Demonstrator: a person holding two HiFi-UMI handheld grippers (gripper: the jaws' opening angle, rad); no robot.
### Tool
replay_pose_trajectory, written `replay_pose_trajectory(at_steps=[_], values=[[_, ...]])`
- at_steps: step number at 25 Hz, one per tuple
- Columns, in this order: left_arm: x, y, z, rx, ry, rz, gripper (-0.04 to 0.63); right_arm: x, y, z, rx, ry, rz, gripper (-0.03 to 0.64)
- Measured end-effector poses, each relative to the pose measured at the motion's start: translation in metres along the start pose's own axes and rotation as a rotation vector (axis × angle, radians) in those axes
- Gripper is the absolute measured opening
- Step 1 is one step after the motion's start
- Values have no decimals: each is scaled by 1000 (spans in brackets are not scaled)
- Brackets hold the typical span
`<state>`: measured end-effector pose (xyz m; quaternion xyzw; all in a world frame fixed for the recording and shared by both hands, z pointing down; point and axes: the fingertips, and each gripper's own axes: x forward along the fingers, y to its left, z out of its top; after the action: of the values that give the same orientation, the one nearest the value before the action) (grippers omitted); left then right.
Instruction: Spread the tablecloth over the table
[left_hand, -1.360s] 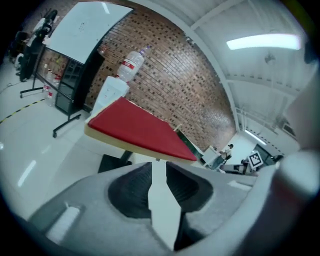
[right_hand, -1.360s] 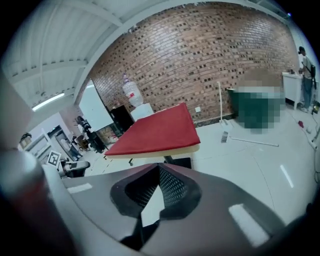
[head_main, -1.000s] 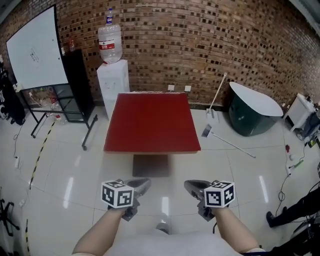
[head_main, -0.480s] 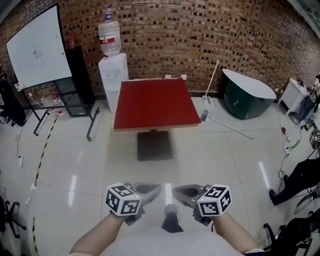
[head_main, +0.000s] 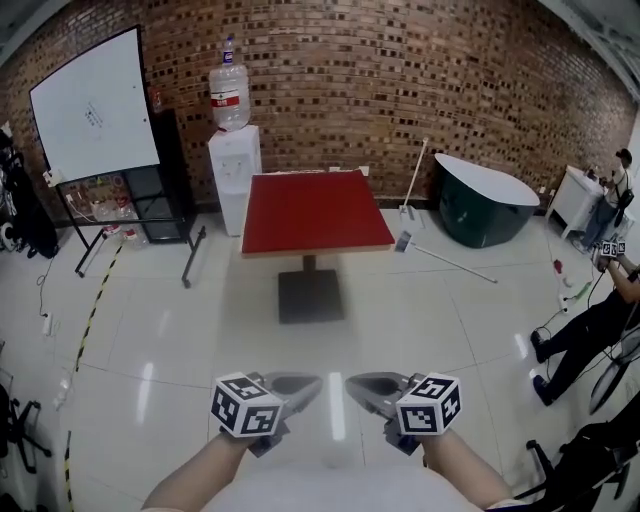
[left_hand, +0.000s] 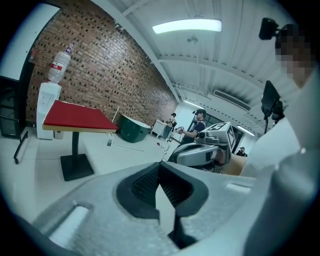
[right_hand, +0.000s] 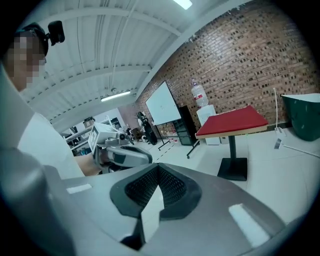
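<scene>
The red tablecloth (head_main: 312, 210) lies flat over the worktop (head_main: 318, 250), well ahead of the left gripper (head_main: 300, 384) and the right gripper (head_main: 366, 387), whose fingers are clenched on nothing. Spreading looks finished, so the careful move is staying clear and checking the edges. The cloth seems roughly square, with its near edge facing the fingers and no clear long axis.

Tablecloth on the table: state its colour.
The tablecloth is plain red, clearest in the head view.

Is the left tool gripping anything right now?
No, the left tool has its jaws together with nothing between them.
</scene>
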<state>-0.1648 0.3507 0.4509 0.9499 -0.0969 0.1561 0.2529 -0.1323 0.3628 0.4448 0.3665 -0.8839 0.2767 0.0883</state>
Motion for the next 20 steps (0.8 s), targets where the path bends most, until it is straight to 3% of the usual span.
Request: replay_pose_trajectory(at_steps=[7,14,20], values=[[-10,-68,-45,-14,-21,4,2,-44,44,-52,-14,15,-1,-2],[3,-167,-98,-23,-15,-29,2,-128,91,-118,32,5,-35,-2],[6,-213,-108,18,-24,-40,2,-164,114,-128,-1,-24,-43,-2]])
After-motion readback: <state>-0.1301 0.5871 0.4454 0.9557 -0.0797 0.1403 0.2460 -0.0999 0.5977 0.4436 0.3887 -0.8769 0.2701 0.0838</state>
